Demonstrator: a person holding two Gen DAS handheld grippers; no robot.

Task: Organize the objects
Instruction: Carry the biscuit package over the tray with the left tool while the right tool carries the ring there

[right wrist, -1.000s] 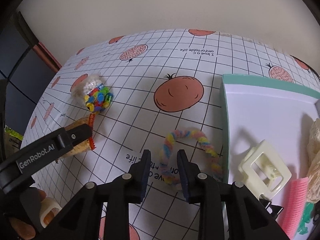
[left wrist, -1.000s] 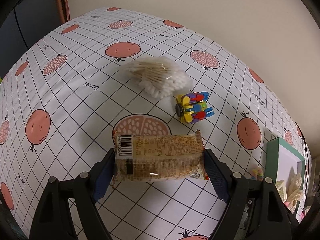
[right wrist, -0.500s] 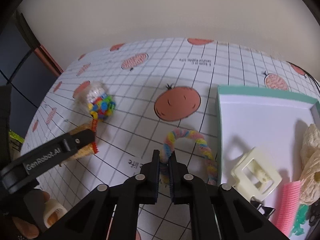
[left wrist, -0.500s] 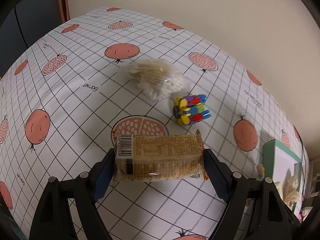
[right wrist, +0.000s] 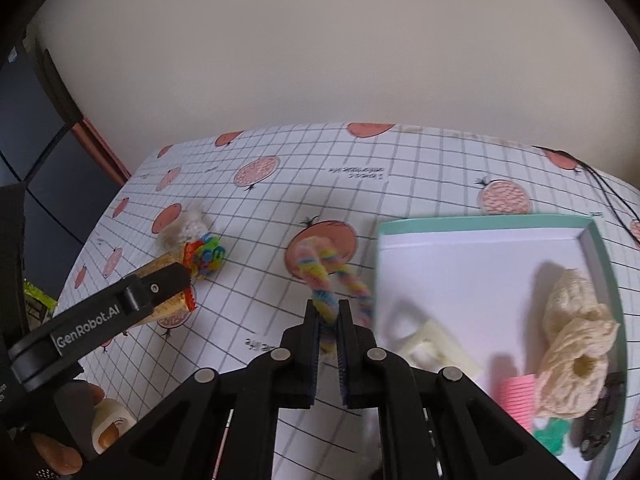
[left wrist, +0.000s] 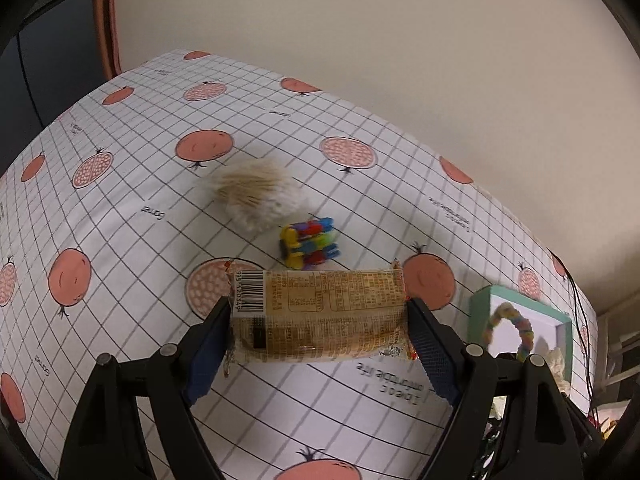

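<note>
Rainbow chenille loop: soft, light, limp; pinched at its near end by the clenched right gripper, now raised off the bench beside the teal tray. Snack packet: light, crushable, clamped endwise in the left gripper, unchanged. Beyond, clip cluster and cotton swabs are left lying.

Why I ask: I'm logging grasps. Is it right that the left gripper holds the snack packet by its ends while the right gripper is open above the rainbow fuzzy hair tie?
Not quite. The left gripper does hold the snack packet by its ends, but the right gripper is shut on the rainbow fuzzy hair tie, lifted beside the teal tray. The right wrist view shows it.
</note>
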